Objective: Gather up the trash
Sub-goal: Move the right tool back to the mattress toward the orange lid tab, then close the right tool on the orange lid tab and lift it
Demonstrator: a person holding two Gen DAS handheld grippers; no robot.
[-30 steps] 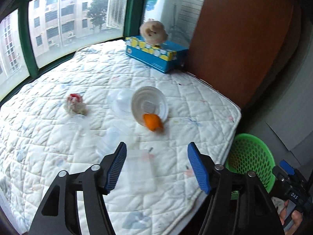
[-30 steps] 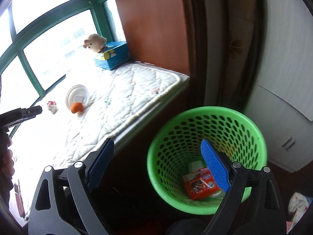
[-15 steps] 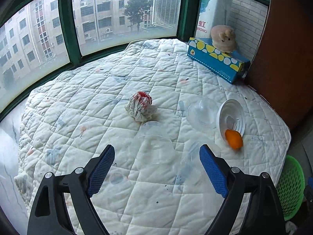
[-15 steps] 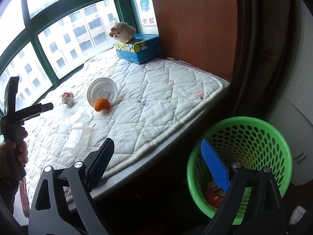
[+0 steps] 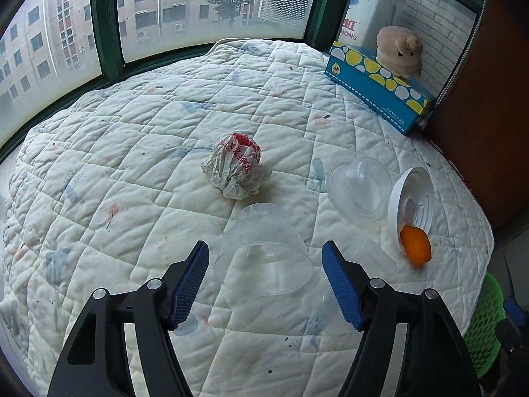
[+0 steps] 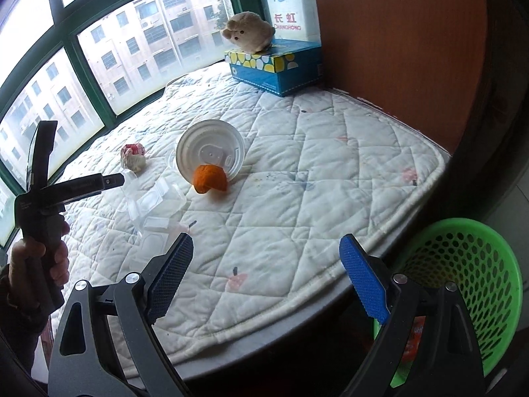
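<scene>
The left gripper point(image 5: 266, 268) is open above a clear bowl point(image 5: 263, 253) on the white quilted mat point(image 5: 132, 178) by the window point(image 5: 205, 3). The right gripper point(image 6: 266, 274) is open near the green basket point(image 6: 469, 264).

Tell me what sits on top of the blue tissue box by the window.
A beige plush toy sits on top of the blue tissue box, toward its window end. The toy covers that part of the lid, so any opening or tissue under it cannot be seen.
</scene>
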